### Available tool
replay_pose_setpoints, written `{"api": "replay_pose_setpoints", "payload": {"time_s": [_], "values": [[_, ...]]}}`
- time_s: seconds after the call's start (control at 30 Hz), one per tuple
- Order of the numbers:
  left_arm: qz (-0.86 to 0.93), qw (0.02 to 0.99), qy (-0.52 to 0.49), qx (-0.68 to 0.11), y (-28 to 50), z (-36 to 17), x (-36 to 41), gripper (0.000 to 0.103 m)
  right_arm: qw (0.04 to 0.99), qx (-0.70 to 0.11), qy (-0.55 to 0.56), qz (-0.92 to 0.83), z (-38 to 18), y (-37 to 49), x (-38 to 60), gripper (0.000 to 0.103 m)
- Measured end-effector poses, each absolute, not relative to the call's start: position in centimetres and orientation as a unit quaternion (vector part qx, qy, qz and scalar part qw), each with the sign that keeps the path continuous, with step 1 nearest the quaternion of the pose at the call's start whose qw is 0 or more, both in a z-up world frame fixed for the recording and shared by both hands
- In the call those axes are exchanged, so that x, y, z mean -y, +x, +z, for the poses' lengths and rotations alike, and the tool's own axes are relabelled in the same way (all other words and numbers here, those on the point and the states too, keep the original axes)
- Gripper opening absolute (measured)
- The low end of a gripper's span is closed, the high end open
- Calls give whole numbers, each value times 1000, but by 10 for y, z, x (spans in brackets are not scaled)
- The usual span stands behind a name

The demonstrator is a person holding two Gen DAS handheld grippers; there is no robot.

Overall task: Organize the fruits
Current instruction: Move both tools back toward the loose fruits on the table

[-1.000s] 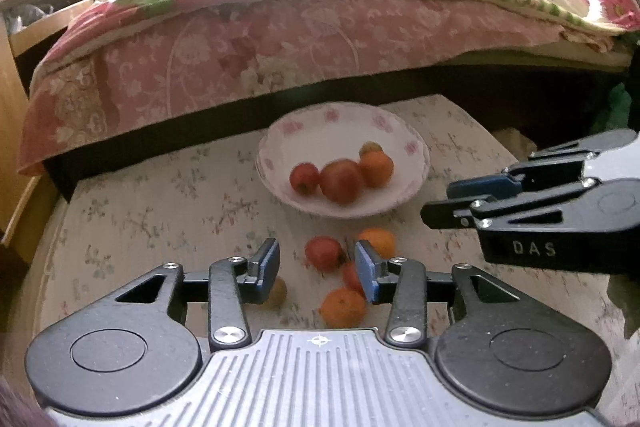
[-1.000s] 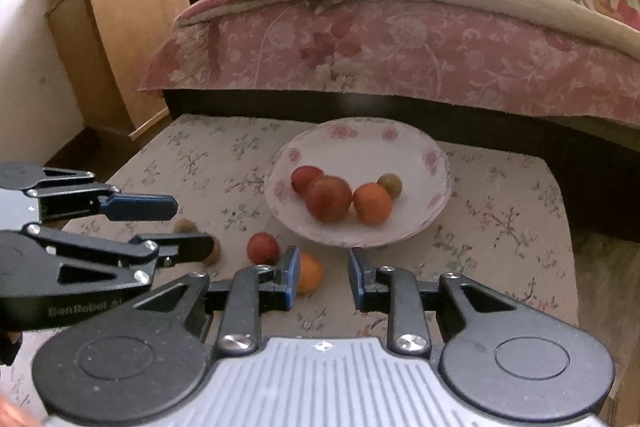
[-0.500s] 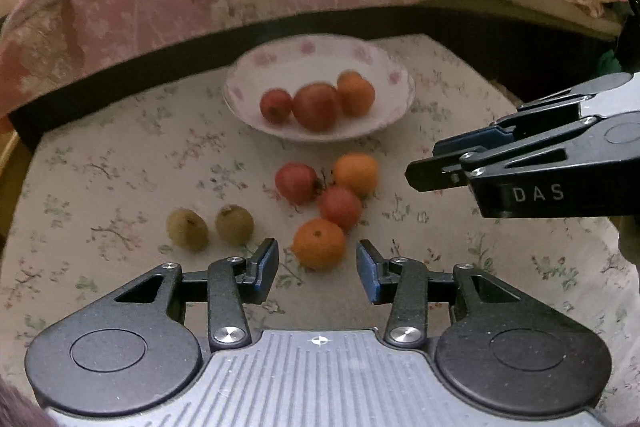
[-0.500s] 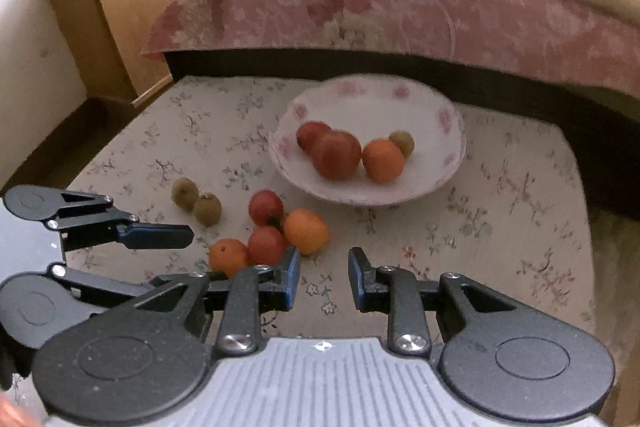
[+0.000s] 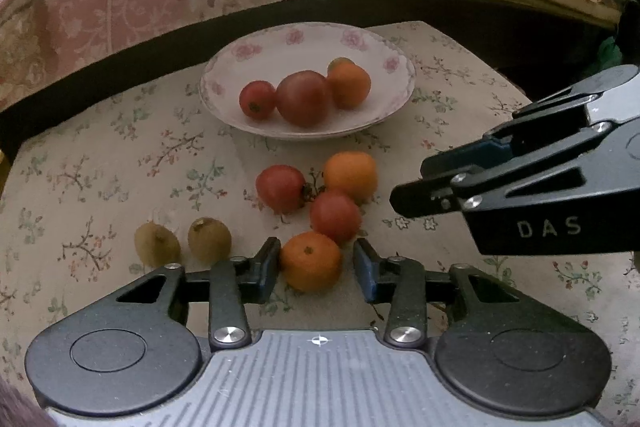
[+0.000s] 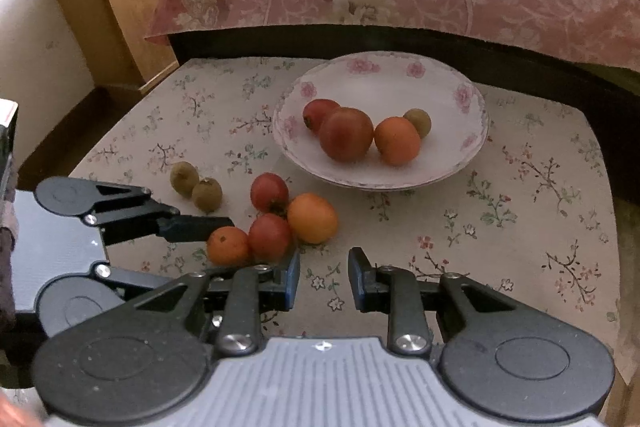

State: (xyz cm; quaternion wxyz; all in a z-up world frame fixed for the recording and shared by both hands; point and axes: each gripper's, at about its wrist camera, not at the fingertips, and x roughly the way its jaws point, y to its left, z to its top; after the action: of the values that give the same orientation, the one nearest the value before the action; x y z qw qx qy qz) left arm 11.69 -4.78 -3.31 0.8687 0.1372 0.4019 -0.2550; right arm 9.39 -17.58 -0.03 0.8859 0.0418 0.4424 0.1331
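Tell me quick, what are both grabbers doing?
Left gripper: open, fingers either side of the nearest orange, not gripping.
Right gripper: open, holding nothing.

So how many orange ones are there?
3. One orange fruit sits in the plate; one lies on the cloth just below the plate; one sits between the open left gripper fingers. None seem hidden.
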Motion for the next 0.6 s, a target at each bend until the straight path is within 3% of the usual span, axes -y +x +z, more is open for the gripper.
{"api": "replay_pose_setpoints", "payload": {"time_s": [0.07,0.6], "values": [[-255,869,138,-401,117,-32,48,41,885,-445,44,133,-2,96,176,28],[-261,861,144,-411,92,-25,27,40,874,-450,74,167,-7,99,164,28]]}}
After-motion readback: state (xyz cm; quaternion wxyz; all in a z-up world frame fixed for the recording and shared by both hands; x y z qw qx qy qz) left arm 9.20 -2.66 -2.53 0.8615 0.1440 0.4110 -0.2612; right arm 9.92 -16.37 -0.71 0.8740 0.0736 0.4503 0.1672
